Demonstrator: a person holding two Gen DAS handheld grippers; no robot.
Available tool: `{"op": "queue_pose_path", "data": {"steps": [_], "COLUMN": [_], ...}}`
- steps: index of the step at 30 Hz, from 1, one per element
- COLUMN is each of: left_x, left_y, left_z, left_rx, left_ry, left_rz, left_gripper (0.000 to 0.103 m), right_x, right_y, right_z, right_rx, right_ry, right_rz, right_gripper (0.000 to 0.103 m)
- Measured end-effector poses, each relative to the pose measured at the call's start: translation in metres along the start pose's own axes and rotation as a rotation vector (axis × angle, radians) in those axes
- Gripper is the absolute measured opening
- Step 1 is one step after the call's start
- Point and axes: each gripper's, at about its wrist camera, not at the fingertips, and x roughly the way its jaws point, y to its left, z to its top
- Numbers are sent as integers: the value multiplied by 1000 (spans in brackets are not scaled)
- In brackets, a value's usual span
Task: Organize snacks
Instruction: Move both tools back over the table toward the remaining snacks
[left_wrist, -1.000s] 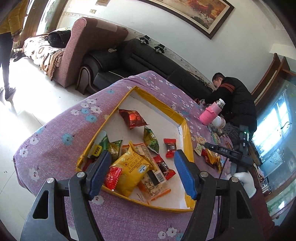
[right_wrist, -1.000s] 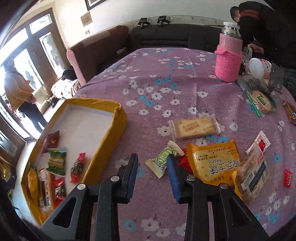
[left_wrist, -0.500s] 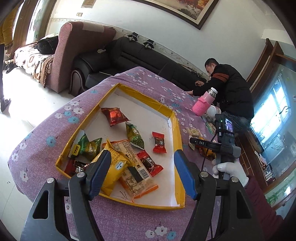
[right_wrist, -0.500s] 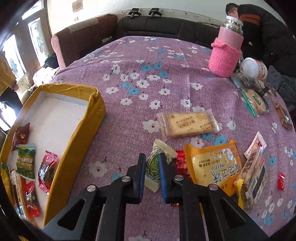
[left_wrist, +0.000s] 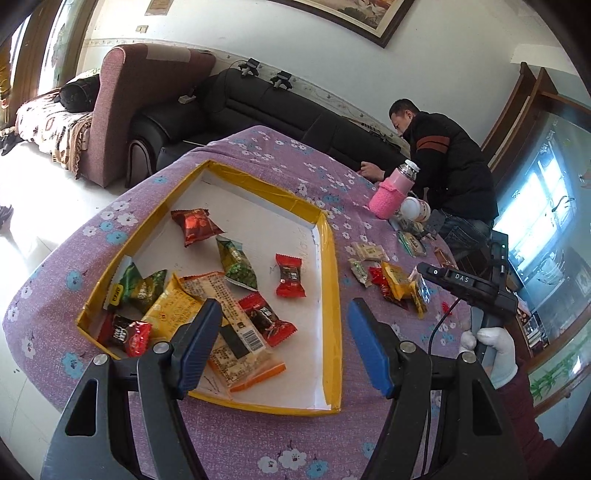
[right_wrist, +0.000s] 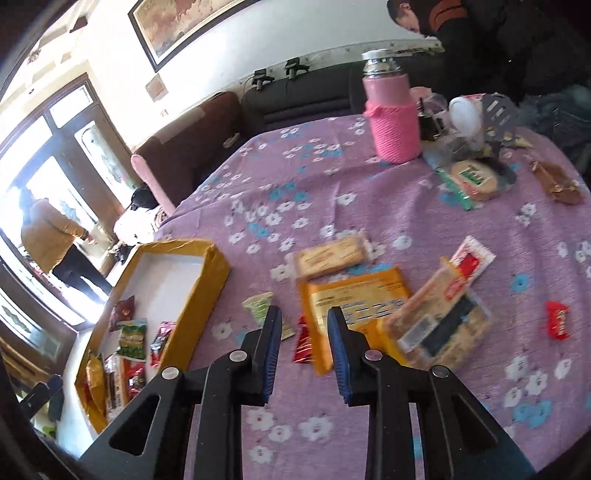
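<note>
A yellow-rimmed box (left_wrist: 328, 280) on the purple flowered cloth holds several wrapped snacks, among them a red candy (left_wrist: 290, 275) and a green pack (left_wrist: 236, 262). My left gripper (left_wrist: 284, 310) hangs open above the box's near edge with nothing between its fingers. My right gripper (right_wrist: 304, 314) is over the loose snacks beside the box (right_wrist: 199, 291). Its jaws are opening and grip nothing. A green-and-white snack (right_wrist: 260, 306) lies on the cloth just left of its left finger. A red wrapper (right_wrist: 303, 341) shows through the gap. A yellow pack (right_wrist: 354, 295) lies just beyond.
More snacks lie to the right: a beige cracker pack (right_wrist: 332, 256), a clear biscuit pack (right_wrist: 439, 325), a small red candy (right_wrist: 557, 319). A pink flask (right_wrist: 391, 122) and a white cup (right_wrist: 465, 110) stand at the far edge, where a person in a dark jacket (left_wrist: 450, 166) sits.
The right jaws, narrowed around the green-and-white snack half a second ago, stand wider now and the snack lies on the cloth. The right gripper's view has shifted. The left gripper has drifted slightly over the box.
</note>
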Motion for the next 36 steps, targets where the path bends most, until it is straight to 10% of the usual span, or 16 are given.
{"op": "queue_pose_path", "data": {"steps": [9, 16, 23, 28, 36], "left_x": [26, 28, 40, 69, 70], "left_y": [-40, -57, -62, -73, -99], "left_z": [-7, -9, -9, -11, -3], "left_rx": [73, 115, 118, 83, 160], "left_ry": [80, 98, 117, 194, 166], "left_rz": [-33, -35, -59, -119, -88], "left_gripper": [70, 70, 70, 70, 70], "right_x": [37, 103, 55, 26, 89], "right_y": [-8, 16, -1, -24, 10], "right_z": [25, 28, -20, -22, -7], "right_rx": [-51, -151, -118, -27, -5], "right_ry": [-25, 126, 300, 167, 141], "right_rz": [-66, -181, 28, 92, 39], "right_gripper": [37, 35, 34, 39, 31]}}
